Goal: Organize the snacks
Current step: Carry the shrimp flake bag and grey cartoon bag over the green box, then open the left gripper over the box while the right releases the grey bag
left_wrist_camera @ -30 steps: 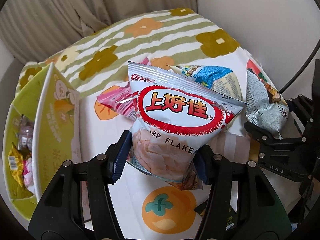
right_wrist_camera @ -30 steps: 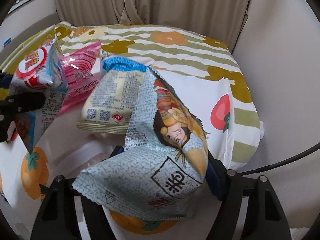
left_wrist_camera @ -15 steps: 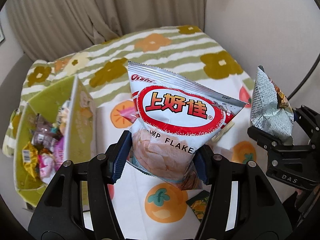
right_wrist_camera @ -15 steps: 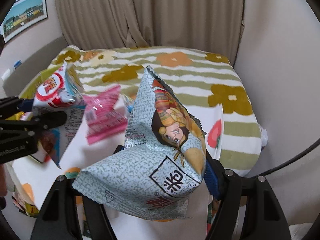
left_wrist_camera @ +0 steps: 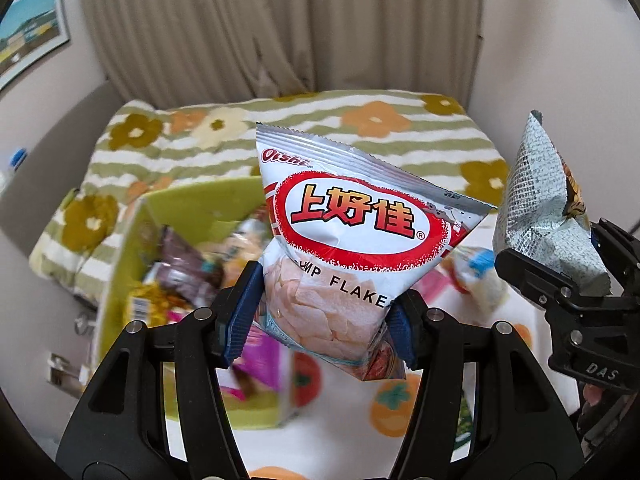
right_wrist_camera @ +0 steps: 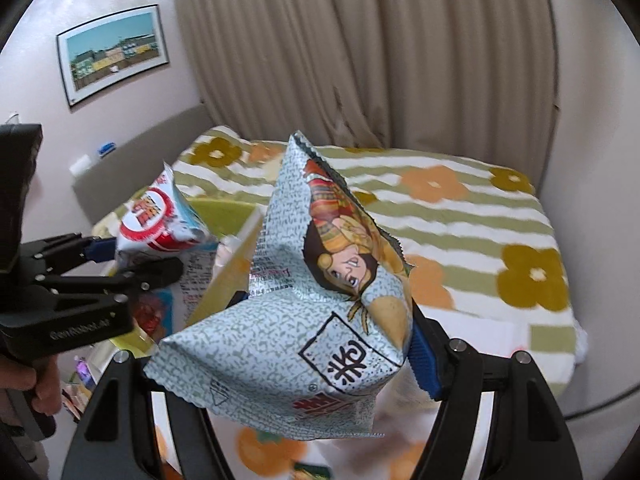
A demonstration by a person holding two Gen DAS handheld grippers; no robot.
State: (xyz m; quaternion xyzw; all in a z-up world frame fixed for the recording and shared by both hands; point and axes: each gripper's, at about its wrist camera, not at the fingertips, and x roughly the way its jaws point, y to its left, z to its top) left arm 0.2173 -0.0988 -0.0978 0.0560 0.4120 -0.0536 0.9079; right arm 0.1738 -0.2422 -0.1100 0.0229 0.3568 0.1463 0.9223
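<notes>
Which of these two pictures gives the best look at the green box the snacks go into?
The left wrist view: the green box shows its open top and blurred packets inside. In the right wrist view only a sliver of it peeks out behind the two held bags.

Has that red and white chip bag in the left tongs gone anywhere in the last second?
Yes. The chip bag, clamped in the left tongs, has risen off the bedspread and now hangs by the green box.
</notes>
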